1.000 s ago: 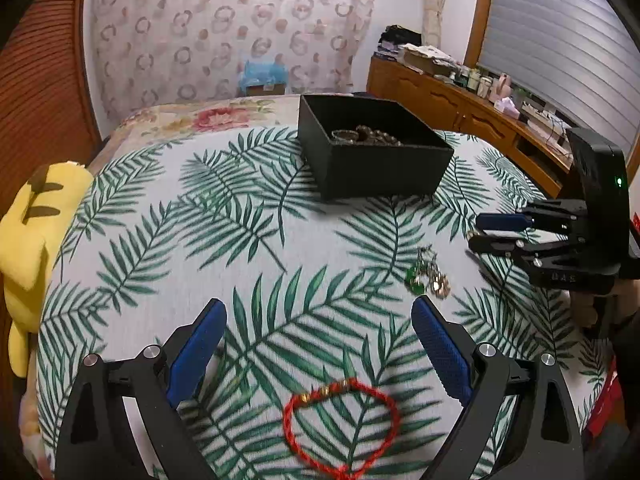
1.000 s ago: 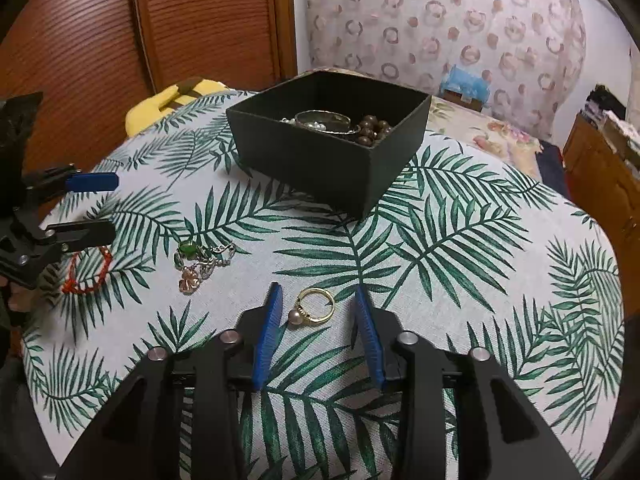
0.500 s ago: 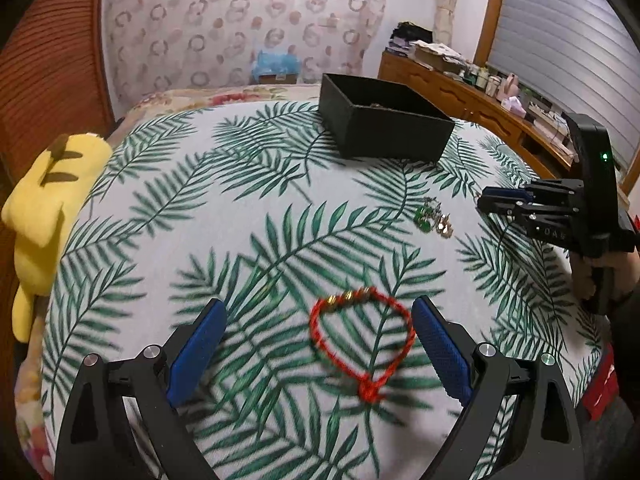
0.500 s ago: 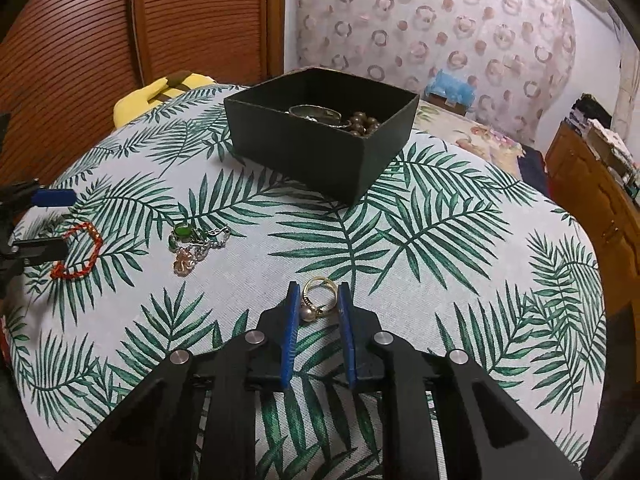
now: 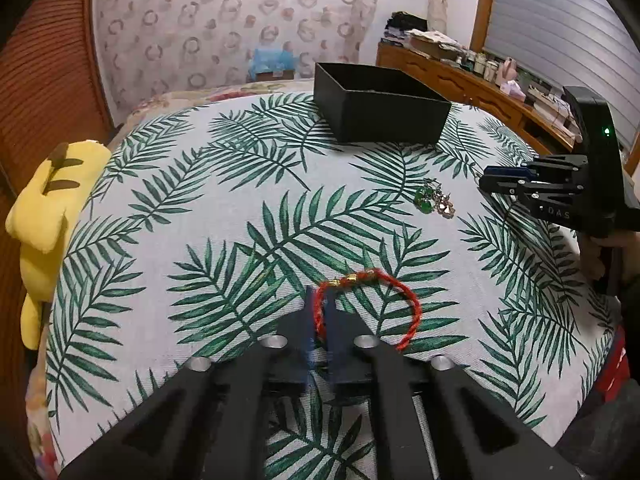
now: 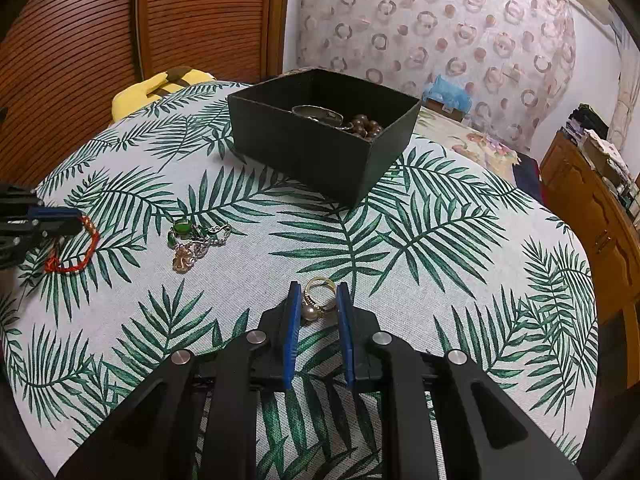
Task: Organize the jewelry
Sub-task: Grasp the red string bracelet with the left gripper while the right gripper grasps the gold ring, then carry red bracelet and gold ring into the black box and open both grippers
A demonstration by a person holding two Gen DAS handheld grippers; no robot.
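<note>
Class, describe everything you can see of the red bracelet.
The red bracelet is a twisted cord loop with small gold beads at its far side. It lies flat on the leaf-print cloth, near the left tongs, which are shut on the loop's left side. Nothing else touches it.

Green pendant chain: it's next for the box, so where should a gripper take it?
Grip the bunched middle of the green pendant chain, coming straight down from above. It lies flat in a loose heap on the tablecloth, so no edge offers a sideways hold; pinching the clump likely lifts it all.
</note>
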